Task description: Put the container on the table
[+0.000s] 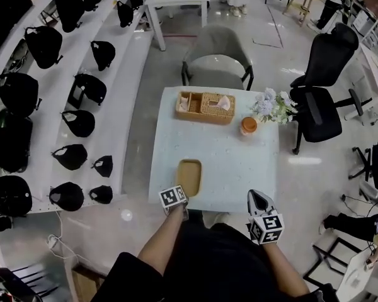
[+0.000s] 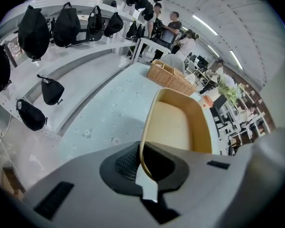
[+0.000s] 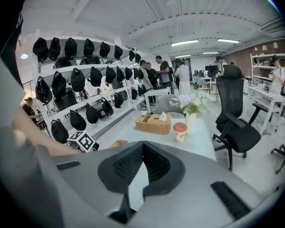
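The container (image 1: 189, 175) is a shallow tan tray with rounded corners, over the near-left part of the pale table (image 1: 239, 168). My left gripper (image 1: 183, 201) is shut on its near rim. In the left gripper view the thin rim of the container (image 2: 173, 127) runs between the pads of that gripper (image 2: 141, 160), and the tray stretches away over the table top. I cannot tell whether its base touches the table. My right gripper (image 1: 257, 197) hovers at the table's near edge, to the right of the tray, shut with nothing in it (image 3: 142, 146).
At the table's far side stand a wicker basket (image 1: 205, 106) with tissues, an orange-lidded cup (image 1: 249, 126) and a vase of flowers (image 1: 272, 106). A grey chair (image 1: 217, 58) is behind the table, a black office chair (image 1: 321, 99) at the right. Shelves of black bags (image 1: 82, 121) line the left.
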The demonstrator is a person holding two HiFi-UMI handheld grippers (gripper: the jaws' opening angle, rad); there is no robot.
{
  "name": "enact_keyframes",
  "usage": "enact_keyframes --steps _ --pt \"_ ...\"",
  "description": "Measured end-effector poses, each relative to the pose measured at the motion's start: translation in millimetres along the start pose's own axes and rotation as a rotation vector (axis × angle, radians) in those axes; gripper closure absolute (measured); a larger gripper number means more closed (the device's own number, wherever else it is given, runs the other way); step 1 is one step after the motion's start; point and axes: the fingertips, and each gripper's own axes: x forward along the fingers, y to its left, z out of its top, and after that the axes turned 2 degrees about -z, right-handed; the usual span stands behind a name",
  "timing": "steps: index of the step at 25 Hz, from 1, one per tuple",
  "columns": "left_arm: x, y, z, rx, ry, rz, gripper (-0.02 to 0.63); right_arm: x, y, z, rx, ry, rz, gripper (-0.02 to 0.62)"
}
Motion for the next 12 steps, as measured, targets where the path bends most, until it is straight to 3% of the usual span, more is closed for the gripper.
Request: enact_keyframes --steps 6,12 --pt "38.2 14.9 17.0 0.003 0.022 0.02 0.591 24.1 7.9 -6.4 -0.008 0.063 -0.003 0.597" --pt "68.3 27.2 21.0 -0.023 0.049 0.033 0.589 40.4 -7.4 -5.7 0.016 0.106 -0.073 0.597"
